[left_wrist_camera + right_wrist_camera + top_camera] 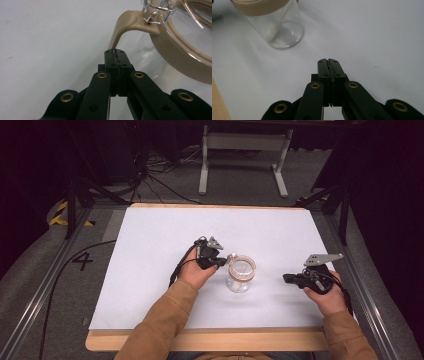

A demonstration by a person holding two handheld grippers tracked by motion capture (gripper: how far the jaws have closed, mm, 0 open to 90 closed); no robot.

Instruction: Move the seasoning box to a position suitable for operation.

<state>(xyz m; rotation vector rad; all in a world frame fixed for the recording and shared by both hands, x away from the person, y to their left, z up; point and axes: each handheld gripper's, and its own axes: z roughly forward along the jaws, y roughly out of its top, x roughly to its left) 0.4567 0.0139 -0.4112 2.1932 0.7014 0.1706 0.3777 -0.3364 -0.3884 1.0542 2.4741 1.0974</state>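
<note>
Jar (240,274) clasp (122,27) pinched by left gripper (115,51); right gripper (328,60) closed, empty.

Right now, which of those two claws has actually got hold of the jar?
The left claw: its jaws are pinched shut on the tan latch of the jar. The right claw is shut on nothing, apart from the jar.

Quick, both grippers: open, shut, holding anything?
Left gripper: shut on the tan clasp of the glass jar.
Right gripper: shut, holding nothing, off to the jar's side above the table.
</note>
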